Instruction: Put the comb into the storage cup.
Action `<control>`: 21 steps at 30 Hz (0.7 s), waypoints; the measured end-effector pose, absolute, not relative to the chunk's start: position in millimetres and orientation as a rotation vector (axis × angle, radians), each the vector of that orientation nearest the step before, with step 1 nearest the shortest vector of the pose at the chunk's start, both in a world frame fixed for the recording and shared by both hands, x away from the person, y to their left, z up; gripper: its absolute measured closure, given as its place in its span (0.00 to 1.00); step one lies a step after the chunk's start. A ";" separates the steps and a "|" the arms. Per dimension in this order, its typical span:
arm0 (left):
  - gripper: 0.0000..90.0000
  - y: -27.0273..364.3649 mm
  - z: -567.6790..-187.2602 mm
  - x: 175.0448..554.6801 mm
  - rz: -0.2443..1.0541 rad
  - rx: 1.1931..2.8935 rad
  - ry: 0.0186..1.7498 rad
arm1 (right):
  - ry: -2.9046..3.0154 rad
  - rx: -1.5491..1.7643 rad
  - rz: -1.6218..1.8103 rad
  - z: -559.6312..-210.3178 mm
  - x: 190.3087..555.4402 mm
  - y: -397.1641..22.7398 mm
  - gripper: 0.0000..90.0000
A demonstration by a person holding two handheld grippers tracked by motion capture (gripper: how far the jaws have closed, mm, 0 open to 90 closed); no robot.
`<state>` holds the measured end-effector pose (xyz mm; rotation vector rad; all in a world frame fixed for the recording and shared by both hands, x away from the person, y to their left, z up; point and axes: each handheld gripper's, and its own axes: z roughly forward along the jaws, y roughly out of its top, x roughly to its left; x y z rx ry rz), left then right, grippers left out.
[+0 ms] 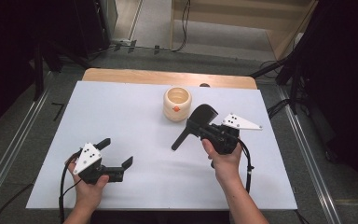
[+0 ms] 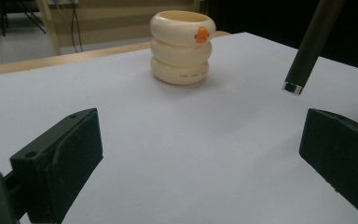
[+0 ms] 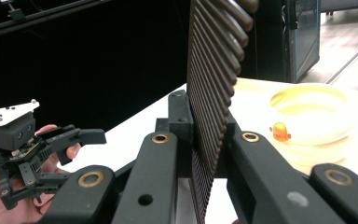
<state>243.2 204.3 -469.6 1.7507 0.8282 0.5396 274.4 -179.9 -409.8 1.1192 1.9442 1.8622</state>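
White table [image 1: 121,107] | my right gripper [image 1: 204,127] clamps black comb [image 1: 193,126], its handle slanting away from cream pot [image 1: 177,103] toward my left gripper [image 1: 116,154], jaws apart, empty.

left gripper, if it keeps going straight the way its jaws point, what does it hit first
Probably the cream ringed pot, which stands almost dead ahead on the white table in the left gripper view. The left gripper is open with bare surface between. The black brush handle hangs to the right of that line, though depth is unclear.
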 end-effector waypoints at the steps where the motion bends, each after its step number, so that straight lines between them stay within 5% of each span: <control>1: 0.00 206.5 -469.9 243.1 0.545 1.751 0.830 | 1.943 1.116 1.860 -409.8 275.7 -179.7 0.91; 21: 0.00 249.7 -473.8 237.9 0.592 1.740 0.888 | 1.936 1.096 1.824 -398.1 290.2 -179.1 0.91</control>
